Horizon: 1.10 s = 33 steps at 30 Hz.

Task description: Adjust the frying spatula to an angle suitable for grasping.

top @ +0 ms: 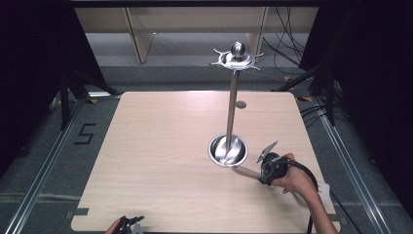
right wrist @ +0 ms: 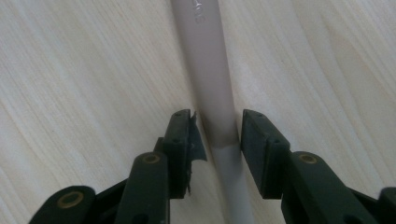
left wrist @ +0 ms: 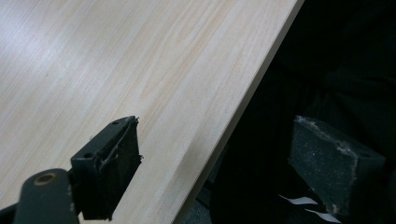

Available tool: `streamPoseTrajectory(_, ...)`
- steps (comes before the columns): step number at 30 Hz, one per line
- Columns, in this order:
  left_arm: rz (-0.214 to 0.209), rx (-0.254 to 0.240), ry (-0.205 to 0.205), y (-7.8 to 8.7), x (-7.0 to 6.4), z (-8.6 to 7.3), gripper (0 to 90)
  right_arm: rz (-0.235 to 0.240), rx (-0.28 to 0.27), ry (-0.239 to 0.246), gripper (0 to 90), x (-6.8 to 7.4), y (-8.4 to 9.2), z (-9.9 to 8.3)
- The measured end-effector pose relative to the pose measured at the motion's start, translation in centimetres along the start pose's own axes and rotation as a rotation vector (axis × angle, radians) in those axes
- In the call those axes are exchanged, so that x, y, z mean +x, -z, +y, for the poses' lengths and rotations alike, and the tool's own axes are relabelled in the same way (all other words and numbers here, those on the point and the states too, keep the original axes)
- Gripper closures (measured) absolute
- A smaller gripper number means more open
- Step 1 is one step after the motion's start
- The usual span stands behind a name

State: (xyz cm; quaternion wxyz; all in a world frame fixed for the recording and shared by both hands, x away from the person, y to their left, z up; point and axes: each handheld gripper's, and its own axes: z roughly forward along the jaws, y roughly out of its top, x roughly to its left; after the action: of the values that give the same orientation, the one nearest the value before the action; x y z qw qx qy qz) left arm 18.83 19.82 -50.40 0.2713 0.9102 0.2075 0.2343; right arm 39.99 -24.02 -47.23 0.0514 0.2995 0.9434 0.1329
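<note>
- Right gripper (right wrist: 217, 133) is low over the worktop (top: 160, 146), jaws straddling a pale, off-white tube (right wrist: 210, 70) that lies flat on the wood.
- In the right gripper view the tube runs straight up the gap between the two black pads. There's a thin sliver of space on either side, so the pads are close but not really squeezing it – narrow spread, not a pinch.
- From the high view, the right hand (top: 297, 179) comes in from the bottom right, and the tube pokes out past the gripper's front toward the steel stand.
- That stand is just ahead of the gripper: a shiny round dish base (top: 228, 150) with an upright metal pole (top: 232, 105) rising from it, topped by a spiky steel disc with a ball knob (top: 237, 55). The far tip of the tube ends right next to the rim of the base; can't tell whether it actually touches.
- Left gripper (left wrist: 224, 154) is way off to the side, parked at the near edge of the worktop. Its jaws are spread wide with nothing between them: one pad hangs over the wood, the other is out past the edge over the dark floor.
- Beyond the worktop, there's grey carpet with a black "5" mark (top: 85, 133) well away from either gripper.
</note>
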Motion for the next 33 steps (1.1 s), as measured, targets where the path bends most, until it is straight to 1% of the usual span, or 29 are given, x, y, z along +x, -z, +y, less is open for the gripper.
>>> streamPoseTrajectory(1,-0.008,-0.005,0.008,0.0,0.0,0.0,15.4,0.008,0.015,-0.014,65.8,0.0,-0.1,0.2)
streamPoseTrajectory(2,-0.007,-0.005,0.009,0.0,0.0,0.0,15.4,0.008,0.015,-0.014,65.8,0.0,-0.1,0.2)
streamPoseTrajectory(4,-0.005,-0.004,0.007,0.0,0.0,0.0,15.5,0.012,0.021,0.011,66.2,-0.2,-0.2,0.3)
streamPoseTrajectory(5,-0.005,-0.004,0.008,0.0,0.0,0.0,15.5,0.017,0.032,0.011,67.0,-0.3,-0.3,0.4)
streamPoseTrajectory(7,-0.004,-0.002,0.006,0.0,0.0,0.0,15.5,0.015,0.036,0.002,67.9,-0.3,-0.3,0.5)
streamPoseTrajectory(8,-0.007,-0.005,0.007,0.0,0.0,0.0,15.5,0.012,0.050,0.001,68.3,-0.3,-0.4,0.6)
streamPoseTrajectory(9,0.001,-0.002,0.001,0.0,0.0,0.0,15.5,0.014,0.059,0.019,69.3,-0.4,-0.5,0.7)
streamPoseTrajectory(10,-0.005,-0.004,0.005,0.0,0.0,0.0,15.5,0.018,0.078,0.012,69.4,-0.4,-0.5,0.8)
streamPoseTrajectory(11,-0.004,-0.003,0.005,0.0,0.0,0.0,15.5,0.018,0.075,0.028,69.4,-0.5,-0.5,0.9)
streamPoseTrajectory(12,-0.004,-0.003,0.005,0.0,0.0,0.0,15.5,0.018,0.075,0.028,69.4,-0.5,-0.5,0.9)
streamPoseTrajectory(13,-0.005,-0.003,0.006,0.0,0.0,0.0,15.5,0.013,0.089,0.020,69.4,-0.5,-0.5,1.1)
streamPoseTrajectory(14,-0.007,-0.004,0.006,0.0,0.0,0.0,15.5,0.012,0.105,0.026,70.0,-0.6,-0.5,1.2)
streamPoseTrajectory(15,-0.005,-0.005,0.006,0.0,0.0,0.0,15.5,0.015,0.107,0.038,70.7,-0.6,-0.5,1.3)
streamPoseTrajectory(16,-0.006,-0.004,0.006,0.0,0.0,0.0,15.5,0.020,0.138,0.048,71.3,-0.5,-0.5,1.6)
streamPoseTrajectory(17,-0.009,-0.004,0.006,0.0,0.0,0.0,15.5,0.016,0.143,0.034,71.4,-0.4,-0.5,1.7)
streamPoseTrajectory(18,-0.009,-0.004,0.006,0.0,0.0,0.0,15.5,0.016,0.143,0.034,71.4,-0.4,-0.5,1.7)
streamPoseTrajectory(19,0.001,-0.001,0.000,0.0,0.0,0.0,15.5,0.018,0.146,0.070,71.5,-0.5,-0.6,1.8)
streamPoseTrajectory(20,-0.009,-0.007,0.003,0.0,0.0,0.0,15.5,0.007,0.164,0.058,71.7,-0.3,-0.5,1.9)
streamPoseTrajectory(21,-0.011,-0.007,0.005,0.0,0.0,0.0,15.5,0.008,0.165,0.056,71.8,-0.2,-0.6,2.0)
streamPoseTrajectory(23,-0.009,-0.007,0.005,0.1,0.0,0.0,15.5,0.007,0.170,0.075,72.2,-0.3,-0.6,2.1)
streamPoseTrajectory(24,-0.009,-0.008,0.005,0.1,0.0,0.0,15.5,0.006,0.183,0.057,72.7,-0.1,-0.6,2.2)
streamPoseTrajectory(25,-0.027,-0.008,0.007,-0.1,-0.1,0.0,15.5,0.005,0.177,0.085,72.9,-0.2,-0.6,2.2)
streamPoseTrajectory(26,-0.020,-0.009,0.006,0.0,0.0,0.0,15.5,0.007,0.177,0.098,73.4,-0.2,-0.7,2.3)
streamPoseTrajectory(27,-0.021,-0.009,0.007,0.0,0.0,0.0,15.5,-0.029,0.176,0.113,74.7,0.0,-0.7,2.3)
streamPoseTrajectory(29,-0.007,-0.008,0.004,0.1,0.0,0.0,15.5,-0.032,0.175,0.113,74.7,0.1,-0.6,2.3)
streamPoseTrajectory(31,-0.013,-0.006,0.003,0.0,-0.1,0.0,15.5,-0.027,0.171,0.121,74.8,0.0,-0.7,2.2)
streamPoseTrajectory(32,-0.019,-0.007,0.006,-0.1,0.0,0.0,15.5,-0.031,0.171,0.108,74.8,0.1,-0.6,2.2)
streamPoseTrajectory(33,-0.009,-0.007,0.007,0.0,0.0,0.0,15.5,-0.021,0.158,0.124,74.9,-0.1,-0.6,2.1)
